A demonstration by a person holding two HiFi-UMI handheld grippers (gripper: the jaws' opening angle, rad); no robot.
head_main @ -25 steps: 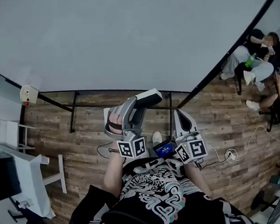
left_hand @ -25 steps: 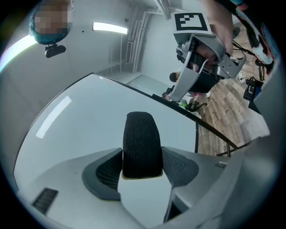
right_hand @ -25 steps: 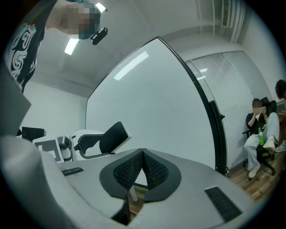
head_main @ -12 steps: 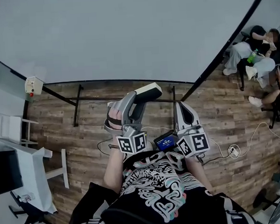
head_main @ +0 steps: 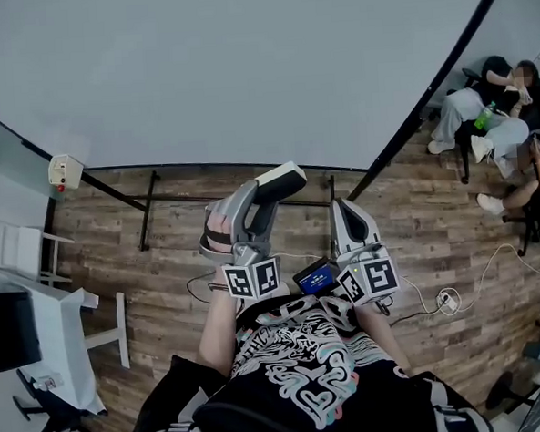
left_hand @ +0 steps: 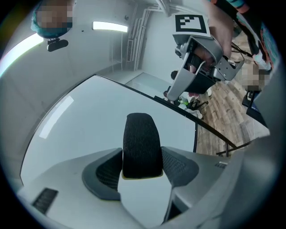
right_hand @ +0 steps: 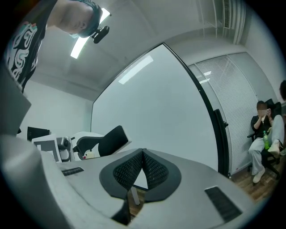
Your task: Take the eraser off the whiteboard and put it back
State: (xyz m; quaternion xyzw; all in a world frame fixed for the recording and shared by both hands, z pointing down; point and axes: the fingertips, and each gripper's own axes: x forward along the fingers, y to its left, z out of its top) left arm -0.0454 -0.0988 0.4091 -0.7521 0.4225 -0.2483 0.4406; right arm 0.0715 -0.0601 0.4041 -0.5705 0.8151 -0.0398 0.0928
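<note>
The whiteboard (head_main: 243, 66) fills the upper head view, its face plain. My left gripper (head_main: 267, 196) is shut on the eraser (head_main: 281, 180), a white-backed block held a little way off the board's lower edge. In the left gripper view the eraser's black felt (left_hand: 142, 143) stands upright between the two pads, facing the whiteboard (left_hand: 85, 120). My right gripper (head_main: 348, 217) hovers beside it to the right, shut and empty, its pads (right_hand: 154, 170) meeting at the tips. The right gripper view shows the eraser (right_hand: 111, 140) off to the left before the whiteboard (right_hand: 156, 103).
The board's dark stand legs (head_main: 147, 213) rest on a wooden floor. A white desk (head_main: 49, 338) stands at the left. Several people sit at the far right (head_main: 506, 123). Cables and a power strip (head_main: 444, 298) lie on the floor to the right.
</note>
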